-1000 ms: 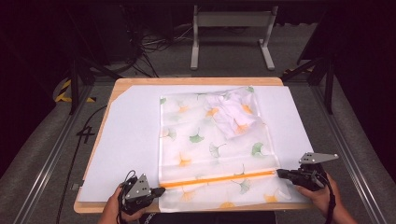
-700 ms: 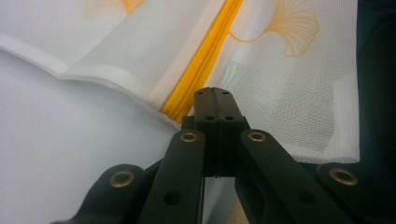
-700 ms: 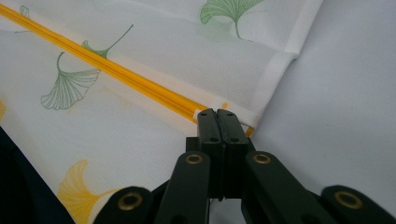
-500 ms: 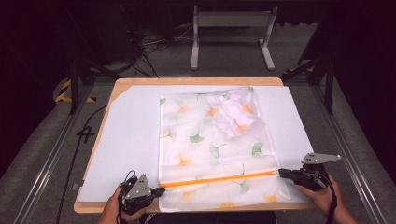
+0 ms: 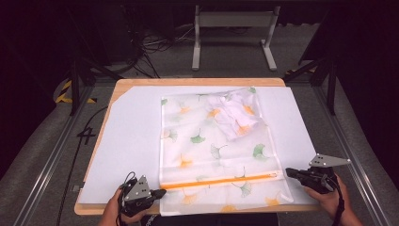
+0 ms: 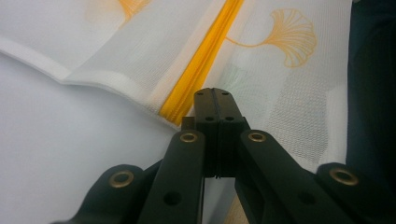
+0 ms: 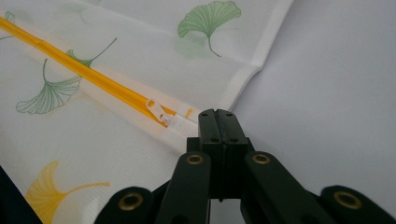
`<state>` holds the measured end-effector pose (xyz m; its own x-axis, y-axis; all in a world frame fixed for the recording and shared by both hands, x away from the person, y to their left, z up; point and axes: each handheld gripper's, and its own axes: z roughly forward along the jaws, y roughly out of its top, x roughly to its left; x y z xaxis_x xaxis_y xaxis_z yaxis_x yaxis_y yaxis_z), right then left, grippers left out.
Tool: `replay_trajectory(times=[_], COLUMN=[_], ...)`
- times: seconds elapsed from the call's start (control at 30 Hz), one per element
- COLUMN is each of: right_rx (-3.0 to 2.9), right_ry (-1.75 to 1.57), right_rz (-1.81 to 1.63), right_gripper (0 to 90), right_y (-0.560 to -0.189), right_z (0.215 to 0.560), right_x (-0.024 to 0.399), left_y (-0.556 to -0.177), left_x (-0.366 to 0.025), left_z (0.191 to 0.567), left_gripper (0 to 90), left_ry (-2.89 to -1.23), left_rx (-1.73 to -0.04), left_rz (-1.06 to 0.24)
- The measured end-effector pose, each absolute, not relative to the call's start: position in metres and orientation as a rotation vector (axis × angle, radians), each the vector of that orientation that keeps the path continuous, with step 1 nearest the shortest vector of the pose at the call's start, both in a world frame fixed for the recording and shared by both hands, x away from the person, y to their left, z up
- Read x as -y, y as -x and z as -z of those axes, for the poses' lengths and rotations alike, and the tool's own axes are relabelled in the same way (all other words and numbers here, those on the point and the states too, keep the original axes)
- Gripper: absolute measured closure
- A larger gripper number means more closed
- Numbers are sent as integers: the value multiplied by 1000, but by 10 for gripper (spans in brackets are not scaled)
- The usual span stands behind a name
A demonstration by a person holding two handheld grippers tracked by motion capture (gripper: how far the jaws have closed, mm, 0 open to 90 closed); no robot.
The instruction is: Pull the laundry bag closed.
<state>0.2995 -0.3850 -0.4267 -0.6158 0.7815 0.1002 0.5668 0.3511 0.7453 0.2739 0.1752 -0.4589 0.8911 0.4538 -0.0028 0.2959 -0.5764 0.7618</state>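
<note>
A white mesh bag [image 5: 211, 150] printed with ginkgo leaves lies flat on the white sheet [image 5: 127, 141]. A crumpled white garment [image 5: 233, 113] sits inside its far right corner. An orange zipper [image 5: 221, 181] runs across the near end, its pull [image 7: 156, 110] at the right end. My left gripper [image 5: 162, 192] is shut, its tip [image 6: 215, 93] at the zipper's left end [image 6: 196, 70]. My right gripper [image 5: 288, 172] is also shut, its tip [image 7: 218, 114] against the white tab at the zipper's right end. Whether either one pinches cloth is hidden.
The sheet covers a wooden tabletop [image 5: 188, 82] framed by metal rails [image 5: 47, 160]. A grey stand [image 5: 233, 28] and cables [image 5: 155, 44] are on the dark floor beyond the table. A person's hands hold both grippers at the near edge.
</note>
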Motion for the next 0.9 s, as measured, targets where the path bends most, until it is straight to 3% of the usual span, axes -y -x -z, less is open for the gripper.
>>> replay_trajectory(times=[0.23,0.6,0.8,0.9], right_rx=[-2319,-2237,-2204,-2192], right_ry=[-1121,-1042,-981,-958], right_rz=[-1121,-1087,-1093,-1089], right_gripper=[900,871,808,756], right_y=[-299,-303,-306,-309], right_z=[418,403,396,395], right_x=[380,380,382,382], left_y=[-275,-284,-289,-292], left_x=[-185,-202,-209,-214], left_z=[449,438,435,433], left_gripper=[899,820,733,636], left_ry=[-2178,-2137,-2143,-2140], left_rx=[-541,-598,-625,-649], left_rz=[-285,-368,-437,-475])
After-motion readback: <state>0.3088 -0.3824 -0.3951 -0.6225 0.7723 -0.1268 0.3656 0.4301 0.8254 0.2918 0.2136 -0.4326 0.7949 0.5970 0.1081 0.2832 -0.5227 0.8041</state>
